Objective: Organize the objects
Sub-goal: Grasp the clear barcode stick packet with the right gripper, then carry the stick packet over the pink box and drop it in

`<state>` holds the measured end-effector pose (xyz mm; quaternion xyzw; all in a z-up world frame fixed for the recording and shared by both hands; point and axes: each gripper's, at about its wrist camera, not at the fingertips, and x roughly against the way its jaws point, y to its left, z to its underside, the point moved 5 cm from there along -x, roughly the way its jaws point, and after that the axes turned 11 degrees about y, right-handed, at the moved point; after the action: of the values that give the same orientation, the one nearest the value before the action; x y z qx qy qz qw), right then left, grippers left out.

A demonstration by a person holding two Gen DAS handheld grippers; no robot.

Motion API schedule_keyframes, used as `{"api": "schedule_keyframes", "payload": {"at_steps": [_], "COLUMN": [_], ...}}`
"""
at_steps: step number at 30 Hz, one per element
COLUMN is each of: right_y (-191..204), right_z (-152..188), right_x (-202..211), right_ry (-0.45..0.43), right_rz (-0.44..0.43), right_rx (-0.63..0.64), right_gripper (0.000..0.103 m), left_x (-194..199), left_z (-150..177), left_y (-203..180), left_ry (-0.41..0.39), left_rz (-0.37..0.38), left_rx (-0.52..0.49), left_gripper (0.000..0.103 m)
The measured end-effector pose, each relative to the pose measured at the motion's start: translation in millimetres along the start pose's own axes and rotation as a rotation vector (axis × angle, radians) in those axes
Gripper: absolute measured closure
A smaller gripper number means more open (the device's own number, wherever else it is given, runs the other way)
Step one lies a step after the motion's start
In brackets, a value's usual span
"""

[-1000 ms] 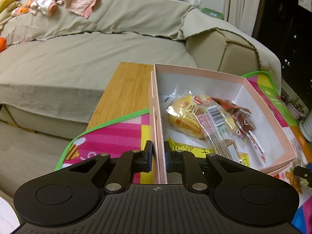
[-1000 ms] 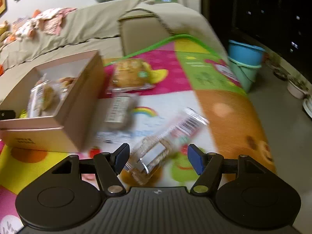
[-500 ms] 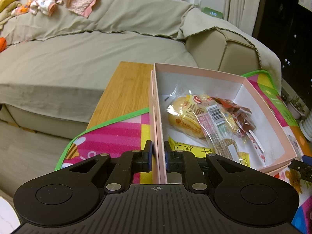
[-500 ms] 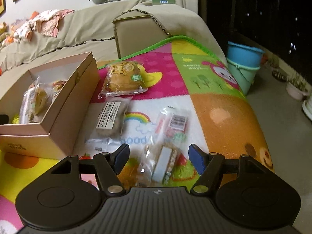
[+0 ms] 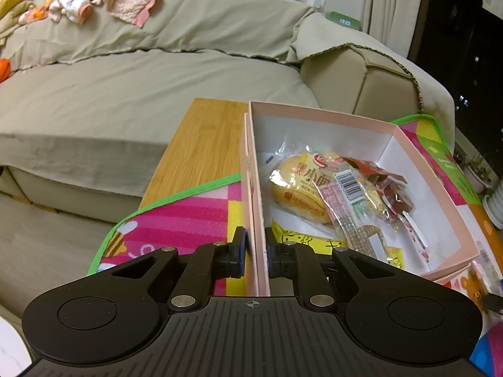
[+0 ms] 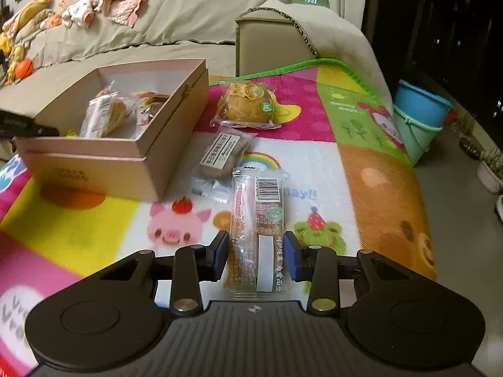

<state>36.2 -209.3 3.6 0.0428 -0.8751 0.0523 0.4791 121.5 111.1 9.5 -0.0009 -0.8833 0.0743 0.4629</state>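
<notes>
The right gripper (image 6: 256,253) is closing its blue pads around a long, crinkly clear snack packet (image 6: 258,229) lying on the bright cartoon foam mat (image 6: 377,188). The left gripper (image 5: 253,253) is clamped on the near wall of the pink cardboard box (image 5: 433,169), which holds glossy wrapped snacks. Beyond, 2 wrapped buns lie on the mat before a beige cloth-draped sofa (image 5: 125,94).

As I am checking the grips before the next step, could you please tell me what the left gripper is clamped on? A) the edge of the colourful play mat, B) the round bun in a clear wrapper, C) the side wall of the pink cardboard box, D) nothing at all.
C: the left gripper has one pad on either side of the pink cardboard box wall, pinching it.
</notes>
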Motion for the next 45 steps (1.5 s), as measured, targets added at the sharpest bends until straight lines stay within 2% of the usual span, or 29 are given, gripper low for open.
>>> {"api": "schedule_keyframes", "payload": {"at_steps": [4,9,12,15,20,24,29,34,37,45], "right_y": [-1.1,9.2,24.6,44.3,83.1,114.3,141.5,149.3,139.7,80.8], "right_z": [3.1,-9.7,-25.8,-46.8,-90.6,-123.0,-151.4,-164.6,-158.8,-139.8], "right_x": [29.4,80.4,110.2,130.9,150.4,138.3,98.8,54.2,42.5,28.4], "right_ry": [-0.015,-0.077,-0.144,-0.217,-0.324,-0.343,-0.294,-0.211,-0.187,-0.175], "right_rz": [0.028,-0.024,-0.09,-0.12,-0.2,-0.267,-0.333,-0.37,-0.38,-0.277], "right_rx": [0.019,0.023,0.041,0.088,0.16,0.189,0.168,0.128,0.101,0.017], "right_gripper": [0.066,0.066,0.066,0.066,0.066,0.066,0.066,0.058,0.057,0.049], "left_x": [-0.4,-0.6,-0.9,-0.7,-0.2,-0.6,-1.0,-1.8,-1.4,-1.1], "left_z": [0.0,0.1,0.7,0.8,0.9,1.1,0.4,-0.1,-1.0,-0.5], "left_y": [0.5,-0.1,-0.1,-0.3,0.4,0.5,1.4,2.0,2.1,3.1], "left_ry": [-0.005,-0.01,-0.013,-0.015,-0.017,-0.017,-0.013,-0.009,-0.01,-0.008], "left_rz": [0.005,0.011,0.016,0.016,0.026,0.03,0.042,0.049,0.048,0.049], "left_rx": [0.0,-0.002,-0.004,-0.008,-0.006,-0.008,-0.008,-0.009,-0.004,0.0], "left_gripper": [0.089,0.089,0.089,0.088,0.088,0.087,0.087,0.086,0.086,0.086]}}
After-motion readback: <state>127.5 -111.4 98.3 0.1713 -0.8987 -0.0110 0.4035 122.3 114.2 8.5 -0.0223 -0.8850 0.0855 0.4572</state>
